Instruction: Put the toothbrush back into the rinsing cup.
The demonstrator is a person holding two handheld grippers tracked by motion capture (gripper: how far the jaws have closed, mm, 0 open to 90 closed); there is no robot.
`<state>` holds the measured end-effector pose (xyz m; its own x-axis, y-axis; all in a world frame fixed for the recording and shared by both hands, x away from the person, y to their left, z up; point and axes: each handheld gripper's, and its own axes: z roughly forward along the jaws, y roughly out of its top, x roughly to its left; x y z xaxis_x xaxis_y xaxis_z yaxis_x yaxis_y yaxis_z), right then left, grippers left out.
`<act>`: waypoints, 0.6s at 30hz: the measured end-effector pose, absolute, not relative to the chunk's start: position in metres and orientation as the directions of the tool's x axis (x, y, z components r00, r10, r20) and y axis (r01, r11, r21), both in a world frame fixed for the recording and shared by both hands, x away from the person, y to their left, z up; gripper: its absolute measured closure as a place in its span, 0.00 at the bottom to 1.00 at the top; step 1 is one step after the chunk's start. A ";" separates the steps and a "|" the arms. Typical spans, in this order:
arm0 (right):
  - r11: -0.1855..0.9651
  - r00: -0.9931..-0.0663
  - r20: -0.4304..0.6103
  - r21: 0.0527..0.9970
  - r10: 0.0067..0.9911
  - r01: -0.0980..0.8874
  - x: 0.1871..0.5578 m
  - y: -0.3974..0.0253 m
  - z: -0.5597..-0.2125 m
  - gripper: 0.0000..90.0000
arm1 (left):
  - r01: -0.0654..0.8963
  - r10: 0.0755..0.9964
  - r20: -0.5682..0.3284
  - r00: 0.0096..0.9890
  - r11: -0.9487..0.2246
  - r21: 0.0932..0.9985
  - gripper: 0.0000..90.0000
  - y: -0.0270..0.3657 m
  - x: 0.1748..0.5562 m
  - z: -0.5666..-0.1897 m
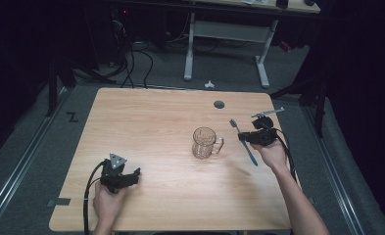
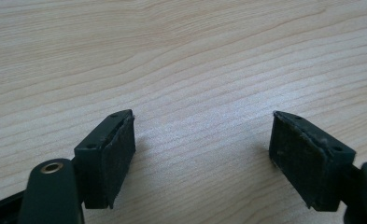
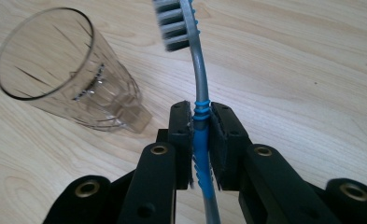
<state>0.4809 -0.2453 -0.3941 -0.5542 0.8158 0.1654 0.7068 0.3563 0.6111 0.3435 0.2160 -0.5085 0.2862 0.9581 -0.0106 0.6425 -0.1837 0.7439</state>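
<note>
Your right gripper (image 1: 243, 138) has its jaws clamped on the toothbrush (image 1: 244, 143), just to the right of the glass mug (image 1: 205, 143) that stands upright on the bench (image 1: 146, 122). In the right gripper view, the jaws of that gripper (image 3: 201, 123) pinch the blue ribbed part of the toothbrush (image 3: 197, 93) handle. The grey neck rises past them to the bristle head at the top, and the mug (image 3: 64, 74) sits to the left of the brush, apart from it. From above, the brush lies slanted, bristle end away from you and blue handle end toward you, held off the mug with no contact.

Your left gripper (image 1: 131, 175) rests well to the left of the mug and nearer to you, low over the bench. In the left gripper view, its jaws stand wide apart with nothing between them, the gripper (image 2: 202, 140) facing bare wood of the bench (image 2: 195, 56).
</note>
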 end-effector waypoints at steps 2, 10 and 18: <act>0.346 -0.563 0.182 0.626 0.806 0.698 0.478 -0.245 -0.391 0.88 | 0.643 0.958 -0.011 0.286 -0.184 0.744 0.26 0.216 0.344 -0.508; 0.313 -0.598 0.244 0.669 0.764 0.674 0.470 -0.244 -0.384 0.88 | 0.643 0.958 -0.011 0.286 -0.183 0.744 0.26 0.216 0.344 -0.508; 0.305 -0.618 0.251 0.695 0.745 0.651 0.465 -0.241 -0.381 0.89 | 0.643 0.958 -0.011 0.286 -0.183 0.744 0.26 0.216 0.344 -0.509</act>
<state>0.4649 -0.2410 -0.3810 -0.6180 0.7451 0.2509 0.6505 0.3054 0.6954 0.3435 0.2159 -0.5085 0.2859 0.9582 -0.0106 0.6425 -0.1835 0.7440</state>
